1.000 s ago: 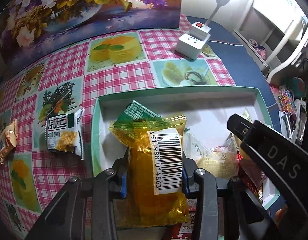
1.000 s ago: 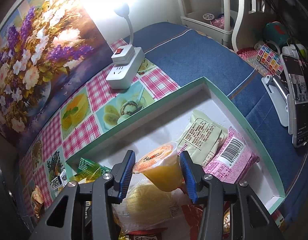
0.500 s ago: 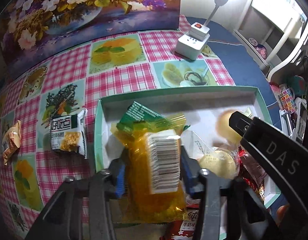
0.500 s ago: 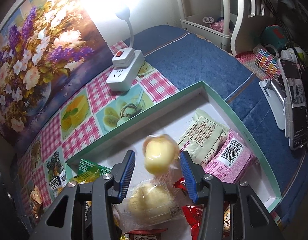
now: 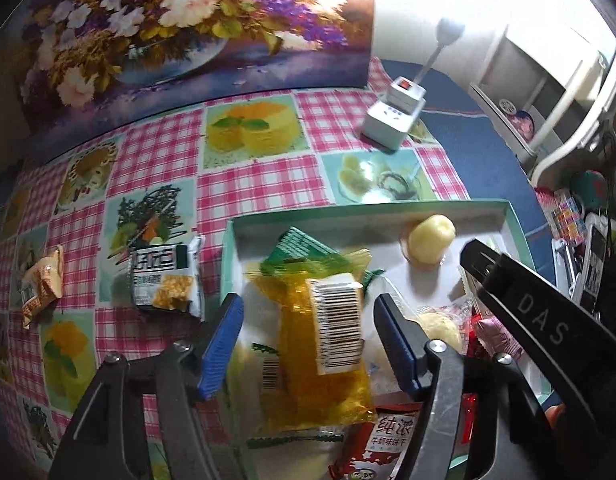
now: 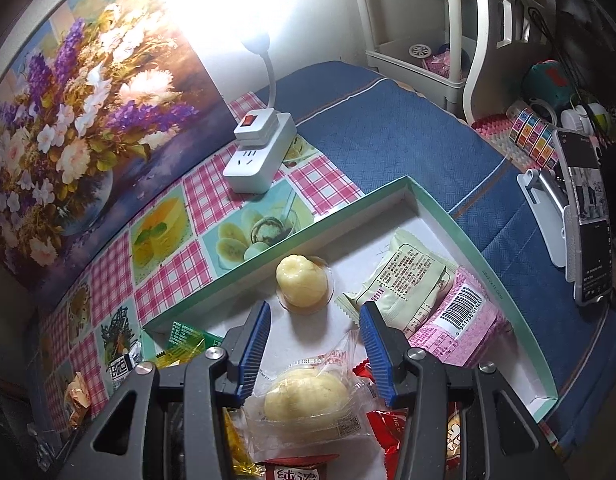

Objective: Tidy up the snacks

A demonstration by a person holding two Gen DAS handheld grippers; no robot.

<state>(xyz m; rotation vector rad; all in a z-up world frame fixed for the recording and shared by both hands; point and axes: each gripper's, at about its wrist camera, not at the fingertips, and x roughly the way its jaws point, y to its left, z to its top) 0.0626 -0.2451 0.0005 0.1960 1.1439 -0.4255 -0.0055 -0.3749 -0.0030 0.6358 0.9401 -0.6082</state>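
A teal-rimmed white box (image 5: 388, 208) (image 6: 504, 292) holds several snacks. My left gripper (image 5: 308, 320) is open; a yellow packet with a barcode (image 5: 320, 340) lies between its fingers in the box, on a green wrapper (image 5: 303, 248). My right gripper (image 6: 314, 330) is open and empty. A yellow jelly cup (image 6: 301, 286) (image 5: 430, 240) lies upside down on the box floor just ahead of it. A clear-wrapped bun (image 6: 308, 396) lies below the right gripper. A pale green packet (image 6: 408, 284) and a pink packet (image 6: 456, 320) lie at the right of the box.
A black and white cracker packet (image 5: 165, 278) and an orange wrapped snack (image 5: 41, 284) lie on the checked cloth left of the box. A white power strip with lamp (image 5: 392, 124) (image 6: 259, 156) stands behind. A flower painting (image 5: 179, 36) backs the table. A phone on its stand (image 6: 588, 216) is right.
The left gripper opened and let go of the yellow packet, which now lies in the box. The right gripper opened and dropped the jelly cup, which landed upside down at the box's back.
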